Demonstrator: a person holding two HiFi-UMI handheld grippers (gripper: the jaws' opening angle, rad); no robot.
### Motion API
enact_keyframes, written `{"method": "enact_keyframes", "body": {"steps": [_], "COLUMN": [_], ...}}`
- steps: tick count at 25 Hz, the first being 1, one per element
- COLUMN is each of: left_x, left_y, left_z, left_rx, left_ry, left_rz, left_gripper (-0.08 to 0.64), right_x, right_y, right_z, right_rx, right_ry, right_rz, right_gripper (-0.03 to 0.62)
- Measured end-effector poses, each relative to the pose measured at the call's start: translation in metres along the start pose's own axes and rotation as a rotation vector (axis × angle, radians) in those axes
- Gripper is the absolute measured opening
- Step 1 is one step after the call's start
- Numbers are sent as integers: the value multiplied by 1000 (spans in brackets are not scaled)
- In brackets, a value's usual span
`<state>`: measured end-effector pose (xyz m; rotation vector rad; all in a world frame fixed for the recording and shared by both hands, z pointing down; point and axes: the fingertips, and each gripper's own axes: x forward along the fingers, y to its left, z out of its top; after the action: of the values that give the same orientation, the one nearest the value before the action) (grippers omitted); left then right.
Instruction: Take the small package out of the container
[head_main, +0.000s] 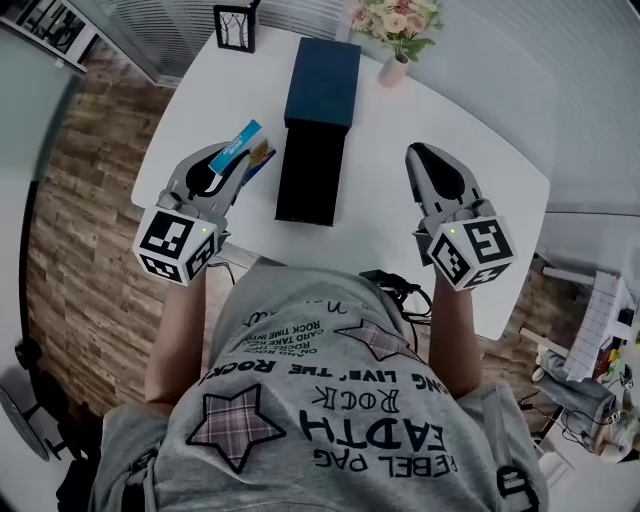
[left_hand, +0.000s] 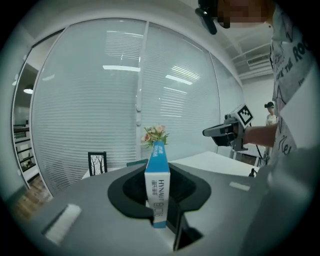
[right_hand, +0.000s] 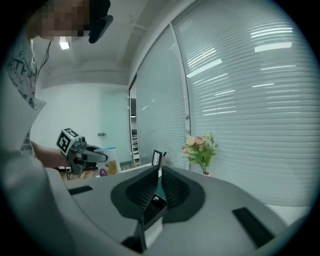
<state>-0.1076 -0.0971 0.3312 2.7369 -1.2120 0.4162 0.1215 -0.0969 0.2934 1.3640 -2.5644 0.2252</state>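
Note:
On the white table (head_main: 480, 160) lies a dark blue box (head_main: 322, 80) with its black inner tray (head_main: 308, 175) slid out toward me. Left of the tray, my left gripper (head_main: 228, 165) is shut on a small blue-and-white package (head_main: 242, 146) and holds it above the table. In the left gripper view the package (left_hand: 157, 182) stands upright between the pads, and the left gripper (left_hand: 159, 202) points nearly level. My right gripper (head_main: 418, 152) hovers to the right of the tray. Its jaws are shut with nothing between them, as the right gripper (right_hand: 159, 184) shows in its own view.
A vase of flowers (head_main: 397, 30) and a small black picture frame (head_main: 235, 27) stand at the table's far edge, behind the box. Window blinds lie beyond the table. Black cables (head_main: 395, 285) hang at the near table edge. Wooden floor (head_main: 90, 200) is to the left.

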Motion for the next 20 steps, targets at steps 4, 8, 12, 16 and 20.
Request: {"method": "enact_keyframes", "body": {"steps": [4, 8, 12, 16, 20], "left_x": [-7, -13, -20, -22, -22], "left_y": [3, 9, 13, 18, 19], "left_z": [9, 18, 21, 22, 20], "left_rx": [-8, 7, 11, 10, 4], "left_ry": [-39, -68, -86, -98, -101], "left_rz": [45, 84, 114, 135, 138], "left_gripper": [87, 87, 87, 87, 87], "right_x": [-11, -16, -18, -18, -20], "right_y": [-4, -5, -6, -6, -4], "right_z": [6, 10, 14, 14, 12], "right_rx": [1, -29, -31, -30, -24], "right_ry": [-39, -61, -80, -91, -86], "right_rz": [-52, -95, -123, -132, -133], "right_gripper": [29, 26, 20, 20, 20]}}
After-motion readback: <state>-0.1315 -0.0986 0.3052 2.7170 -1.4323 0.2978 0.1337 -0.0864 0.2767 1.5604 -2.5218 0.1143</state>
